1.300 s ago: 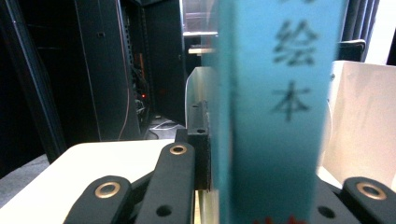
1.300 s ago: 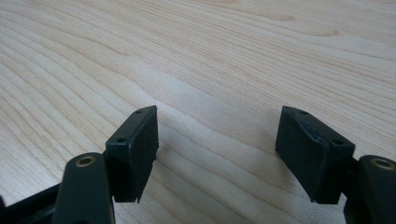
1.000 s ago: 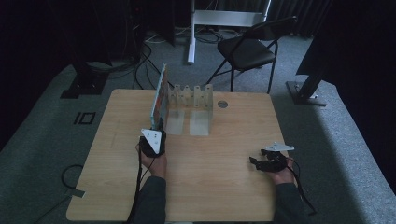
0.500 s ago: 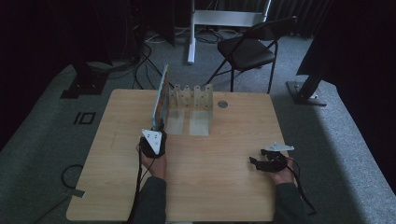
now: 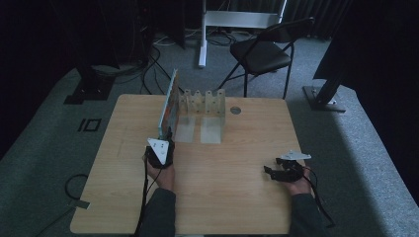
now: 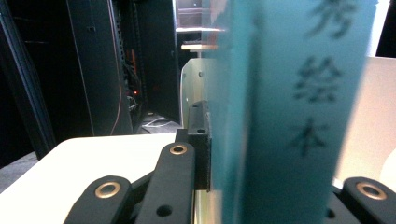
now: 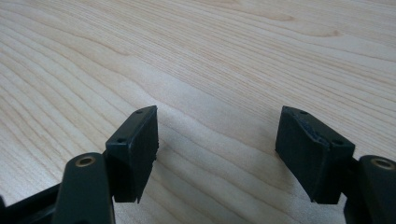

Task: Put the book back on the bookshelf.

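Observation:
A thin picture book (image 5: 168, 102) with a teal spine (image 6: 289, 112) stands upright on the wooden table (image 5: 232, 197), at the left end of a clear slotted rack (image 5: 203, 104). My left gripper (image 5: 167, 137) is shut on the book's near edge, and in the left gripper view one black pad (image 6: 200, 140) presses against the spine. Over at the table's right, my right gripper (image 5: 268, 171) rests low with its jaws pointing left. It is open, and between its pads (image 7: 135, 144) I see bare wood (image 7: 210, 56).
The rack's clear dividers and base plates (image 5: 212, 131) lie just right of the book. A round grommet (image 5: 235, 110) sits in the tabletop behind the rack. A black folding chair (image 5: 262, 52) and stand legs stand on the floor beyond the table.

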The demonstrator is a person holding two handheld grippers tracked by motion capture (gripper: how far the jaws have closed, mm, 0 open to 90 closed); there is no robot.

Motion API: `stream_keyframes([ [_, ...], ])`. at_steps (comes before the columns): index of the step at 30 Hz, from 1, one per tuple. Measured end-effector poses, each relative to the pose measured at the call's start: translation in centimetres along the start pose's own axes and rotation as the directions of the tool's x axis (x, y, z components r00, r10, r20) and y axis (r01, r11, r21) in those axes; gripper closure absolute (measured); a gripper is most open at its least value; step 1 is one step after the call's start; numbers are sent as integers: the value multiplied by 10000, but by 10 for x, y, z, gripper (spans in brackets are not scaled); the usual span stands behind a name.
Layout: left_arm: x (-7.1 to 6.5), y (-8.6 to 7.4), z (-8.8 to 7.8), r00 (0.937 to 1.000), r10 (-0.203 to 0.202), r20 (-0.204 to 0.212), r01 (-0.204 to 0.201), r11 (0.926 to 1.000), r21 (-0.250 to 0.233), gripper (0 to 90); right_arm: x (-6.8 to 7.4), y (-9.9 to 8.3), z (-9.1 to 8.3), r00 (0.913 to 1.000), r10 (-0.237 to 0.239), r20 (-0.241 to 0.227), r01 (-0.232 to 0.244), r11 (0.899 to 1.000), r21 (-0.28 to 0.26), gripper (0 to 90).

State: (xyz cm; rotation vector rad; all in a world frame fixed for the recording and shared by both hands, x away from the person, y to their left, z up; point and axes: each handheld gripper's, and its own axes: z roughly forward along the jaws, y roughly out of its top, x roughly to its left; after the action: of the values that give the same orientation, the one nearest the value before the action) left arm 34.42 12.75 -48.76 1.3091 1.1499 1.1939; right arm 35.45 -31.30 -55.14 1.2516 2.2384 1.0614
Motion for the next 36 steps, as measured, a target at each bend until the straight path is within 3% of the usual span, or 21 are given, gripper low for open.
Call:
stream_keyframes([
  [20,7,-3,-3,9995,-287,96,286,9995,146,810,0,1,1,10000,24,16,-24,10000,5,296],
  [28,11,-4,-4,9983,-572,96,570,9982,202,809,-1,2,2,10000,-8,-41,8,10000,-8,297],
  [36,13,-5,-4,9985,-529,148,526,9984,219,807,-1,2,2,10000,-21,-31,21,10000,7,296],
])
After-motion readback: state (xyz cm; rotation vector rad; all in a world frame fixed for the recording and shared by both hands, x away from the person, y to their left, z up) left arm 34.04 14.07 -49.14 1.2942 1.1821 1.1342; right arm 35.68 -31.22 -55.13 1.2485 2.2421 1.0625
